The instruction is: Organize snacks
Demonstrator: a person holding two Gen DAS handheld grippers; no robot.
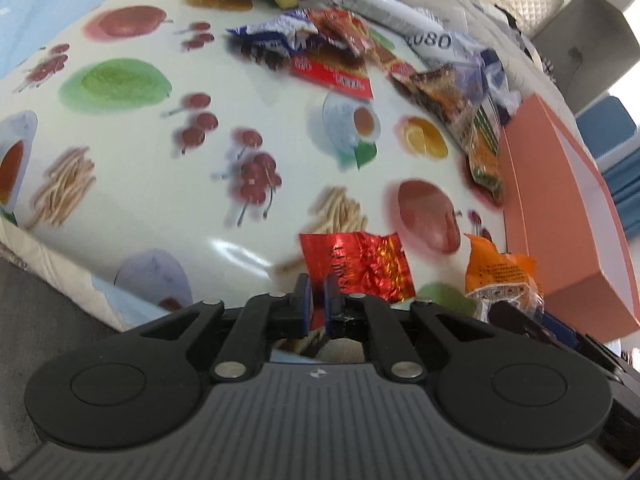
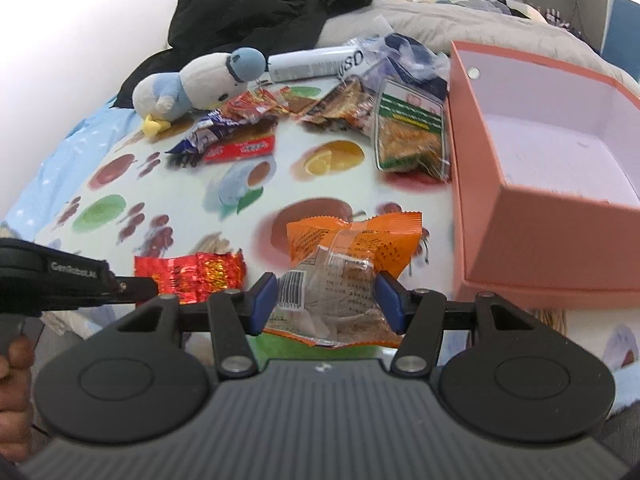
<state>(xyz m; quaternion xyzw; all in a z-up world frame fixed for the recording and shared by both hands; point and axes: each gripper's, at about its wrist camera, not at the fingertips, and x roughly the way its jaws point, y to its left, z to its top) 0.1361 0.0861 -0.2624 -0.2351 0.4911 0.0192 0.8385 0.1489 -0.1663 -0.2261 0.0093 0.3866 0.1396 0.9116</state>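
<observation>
From my left wrist camera I see the left gripper (image 1: 316, 286) low in the centre of the frame, its blue pads nearly together and pinching the bottom edge of a red foil snack packet (image 1: 356, 266). My right wrist view shows that same packet (image 2: 190, 272) from the side at lower left, with the left tool's black finger reaching into it and part of a hand (image 2: 14, 364) at the left edge, which the left view never shows. The right gripper (image 2: 326, 306) sits at lower centre of its own view, jaws half spread and pressed against both sides of an orange-and-clear snack bag (image 2: 348, 264); the left view catches only that bag's orange top (image 1: 498, 270) at lower right. The open salmon-pink box (image 2: 520, 208) fills the right of the right view, its pale inside visible; the left view gives me mostly its outer wall (image 1: 560, 240). A heap of snack packets (image 2: 320, 108) lies beside a plush penguin (image 2: 200, 80) on the fruit-print cloth (image 1: 200, 140).
</observation>
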